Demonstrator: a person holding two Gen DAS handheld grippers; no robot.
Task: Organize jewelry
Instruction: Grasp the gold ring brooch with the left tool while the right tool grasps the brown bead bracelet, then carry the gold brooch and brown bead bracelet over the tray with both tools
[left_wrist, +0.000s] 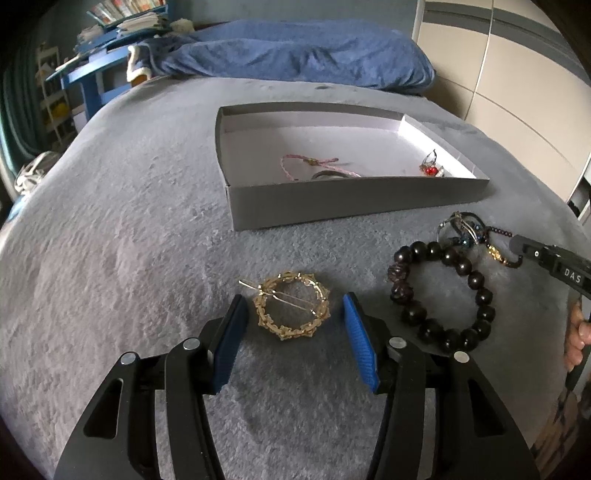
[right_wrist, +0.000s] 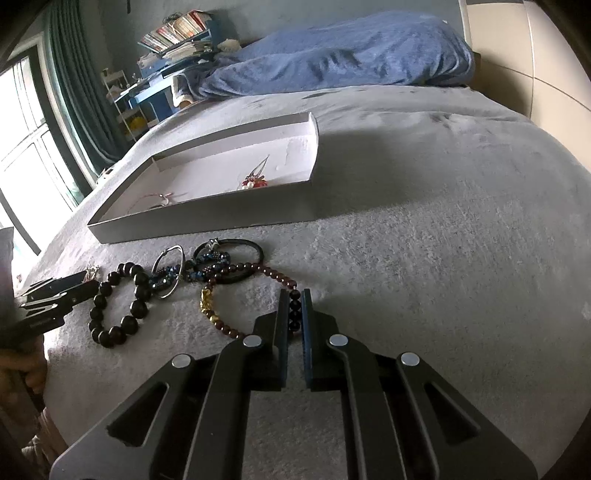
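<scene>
A gold round brooch (left_wrist: 291, 310) lies on the grey blanket between the open blue pads of my left gripper (left_wrist: 293, 306), which does not touch it. A black bead bracelet (left_wrist: 443, 291) lies to its right. My right gripper (right_wrist: 294, 299) is shut on the dark red bead bracelet (right_wrist: 236, 295) with a gold charm, resting on the blanket. The grey box (left_wrist: 332, 201) beyond holds a pink cord bracelet (left_wrist: 310, 164) and red earrings (left_wrist: 430, 168). The right gripper's side shows in the left wrist view (left_wrist: 550, 264).
A silver hoop and blue beaded pieces (right_wrist: 177, 271) and a black band (right_wrist: 236, 258) lie tangled beside the black bead bracelet (right_wrist: 118, 306). A blue pillow (left_wrist: 295, 55) lies at the bed's far end. A blue desk (left_wrist: 88, 74) stands at far left.
</scene>
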